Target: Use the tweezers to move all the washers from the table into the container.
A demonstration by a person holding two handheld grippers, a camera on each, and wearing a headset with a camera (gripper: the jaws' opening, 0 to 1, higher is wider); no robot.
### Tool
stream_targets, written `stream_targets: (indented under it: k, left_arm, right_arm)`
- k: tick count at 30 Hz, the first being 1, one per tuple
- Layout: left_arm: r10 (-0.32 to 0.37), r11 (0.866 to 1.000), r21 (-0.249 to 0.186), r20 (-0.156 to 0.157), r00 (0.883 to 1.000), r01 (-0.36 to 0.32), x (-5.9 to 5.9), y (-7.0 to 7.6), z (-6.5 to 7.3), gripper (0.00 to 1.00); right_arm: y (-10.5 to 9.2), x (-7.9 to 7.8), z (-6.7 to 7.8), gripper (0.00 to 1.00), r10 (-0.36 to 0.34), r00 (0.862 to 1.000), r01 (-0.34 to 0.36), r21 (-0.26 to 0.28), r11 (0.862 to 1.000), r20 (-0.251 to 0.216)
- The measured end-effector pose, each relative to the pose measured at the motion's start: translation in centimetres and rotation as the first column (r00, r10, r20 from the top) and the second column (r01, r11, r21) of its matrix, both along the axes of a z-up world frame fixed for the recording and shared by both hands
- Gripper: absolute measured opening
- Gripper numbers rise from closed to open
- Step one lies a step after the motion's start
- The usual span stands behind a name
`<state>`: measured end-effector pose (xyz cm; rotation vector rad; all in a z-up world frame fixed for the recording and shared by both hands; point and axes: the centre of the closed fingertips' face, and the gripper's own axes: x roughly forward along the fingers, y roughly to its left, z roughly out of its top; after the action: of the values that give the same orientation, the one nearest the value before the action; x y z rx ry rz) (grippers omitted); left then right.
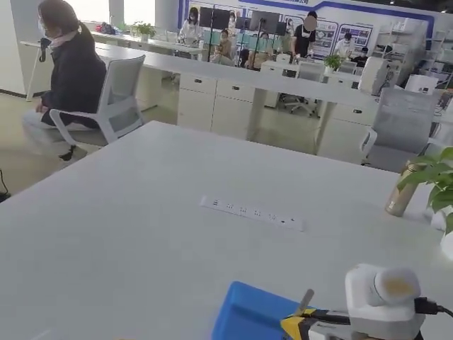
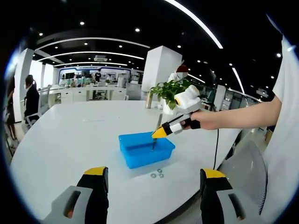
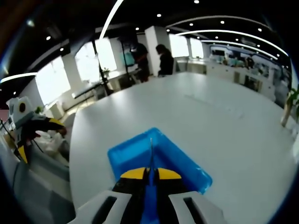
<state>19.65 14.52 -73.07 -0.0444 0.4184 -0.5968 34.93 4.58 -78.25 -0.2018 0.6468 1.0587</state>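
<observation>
The right claw (image 3: 150,173) clamps the tweezers (image 3: 151,149), the left claw (image 2: 154,173) is wide; the flat washers (image 2: 153,176) beside the container (image 2: 140,158) may slip from them when pinched.

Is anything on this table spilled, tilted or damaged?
Nothing stands out. The blue container sits flat on the table; a few washers lie beside it, not yet moved. The tweezers in the right gripper point down into it.

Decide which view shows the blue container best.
The left gripper view: the whole blue container shows, walls and rim. The head view cuts it at the bottom edge; the right gripper view hides its near side behind the jaws.
</observation>
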Motion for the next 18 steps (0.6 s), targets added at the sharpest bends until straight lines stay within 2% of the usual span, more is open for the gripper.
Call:
stream_targets:
  k: [5,9,13,18]
  left_arm:
    - [-0.008,1.0,-0.002,0.004,1.0,0.008,0.1,-0.2,0.1,0.81]
    - [-0.011,1.0,0.002,0.003,1.0,0.011,0.0,-0.3,0.1,0.81]
    - [-0.011,1.0,0.0,0.004,1.0,0.011,-0.1,-0.3,0.1,0.81]
    - [-0.01,1.0,0.002,0.003,1.0,0.01,-0.2,-0.2,0.1,0.81]
  right_arm:
    - [0.6,-1.1,1.4,0.04,0.04,0.998,-0.04,-0.006,0.999,0.053]
    - [1.3,-1.7,2.9,0.03,0.051,0.996,-0.053,0.028,0.998,0.075]
    - [1.9,-2.4,3.8,0.03,0.059,0.995,-0.063,0.052,0.997,0.081]
    - [2.5,-3.3,4.0,0.03,0.08,0.994,-0.085,0.065,0.994,0.072]
